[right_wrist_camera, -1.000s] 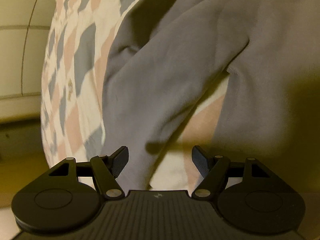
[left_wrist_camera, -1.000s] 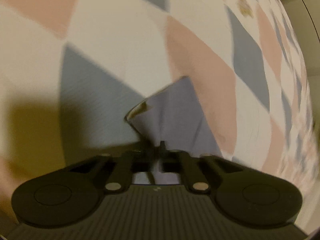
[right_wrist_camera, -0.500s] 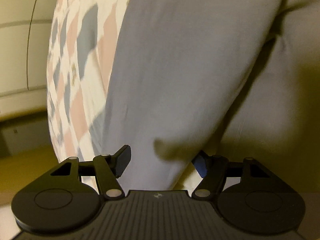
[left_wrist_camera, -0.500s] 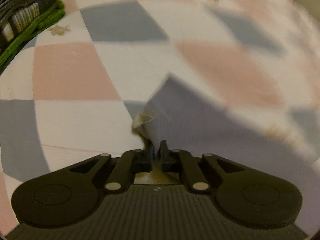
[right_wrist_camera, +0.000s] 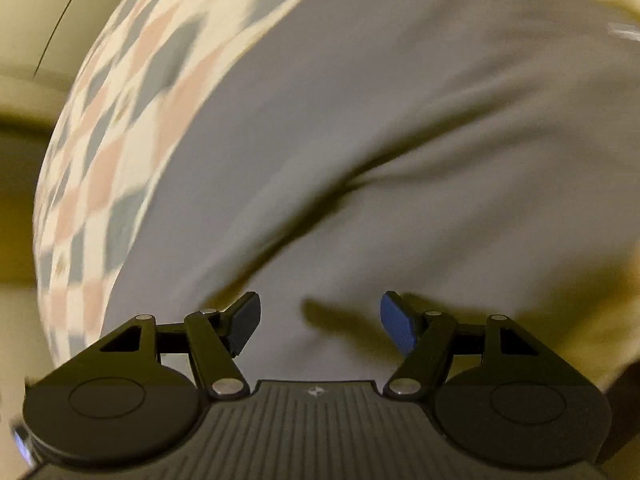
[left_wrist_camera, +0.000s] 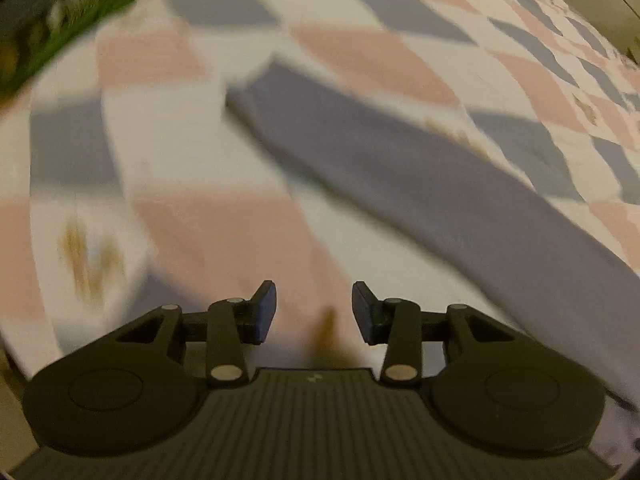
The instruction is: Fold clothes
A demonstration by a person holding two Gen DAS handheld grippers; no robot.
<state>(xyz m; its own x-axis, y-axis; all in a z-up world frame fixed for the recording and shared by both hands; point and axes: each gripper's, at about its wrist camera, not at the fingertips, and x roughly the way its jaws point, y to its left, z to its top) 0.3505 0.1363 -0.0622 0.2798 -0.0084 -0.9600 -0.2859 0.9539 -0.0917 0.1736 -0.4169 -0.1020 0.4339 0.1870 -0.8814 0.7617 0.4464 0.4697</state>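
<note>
A grey-lilac garment lies on a checked bed cover. In the left wrist view its long sleeve (left_wrist_camera: 400,160) stretches flat from the upper middle to the right edge. My left gripper (left_wrist_camera: 314,312) is open and empty, above the cover just short of the sleeve. In the right wrist view the garment's body (right_wrist_camera: 380,160) fills most of the frame, with a dark crease across it. My right gripper (right_wrist_camera: 320,322) is open and empty, close over the fabric. Both views are blurred by motion.
The bed cover (left_wrist_camera: 192,216) has pink, grey and white diamonds and also shows at the left of the right wrist view (right_wrist_camera: 104,152). A green and dark striped pile of clothes (left_wrist_camera: 52,20) lies at the far left. A pale wall or cabinet (right_wrist_camera: 36,20) stands beyond the bed.
My left gripper, shut on the sleeve end before, has opened and pulled back; the sleeve now lies flat on the cover. My right gripper stays open and has shifted over the garment's body.
</note>
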